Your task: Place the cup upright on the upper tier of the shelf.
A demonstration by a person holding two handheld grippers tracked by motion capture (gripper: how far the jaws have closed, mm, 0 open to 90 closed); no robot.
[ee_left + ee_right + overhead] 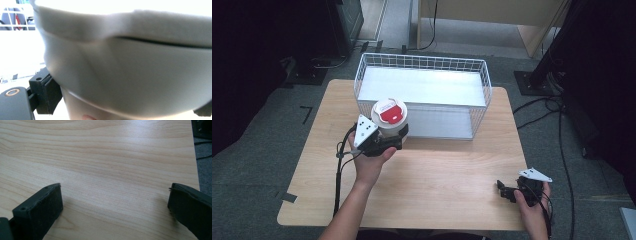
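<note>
A white paper cup (389,114) with a white lid and a red label stands upright just in front of the wire basket (422,62). My left gripper (391,135) is shut on the cup's body below the lid. In the left gripper view the cup (130,75) is very close between the two black jaws of the left gripper (125,106), and one finger pad (46,93) presses its side. I cannot tell whether the cup's base touches the table. My right gripper (504,191) rests low near the table's front right corner. Its jaws stand wide apart, right gripper (115,205), with only bare wood between them.
The white wire basket has a white floor (422,85) and sits at the back middle of the wooden table (437,170). Cables (557,125) and dark stands lie on the grey floor to the right. The table's right edge (196,170) is close to the right gripper.
</note>
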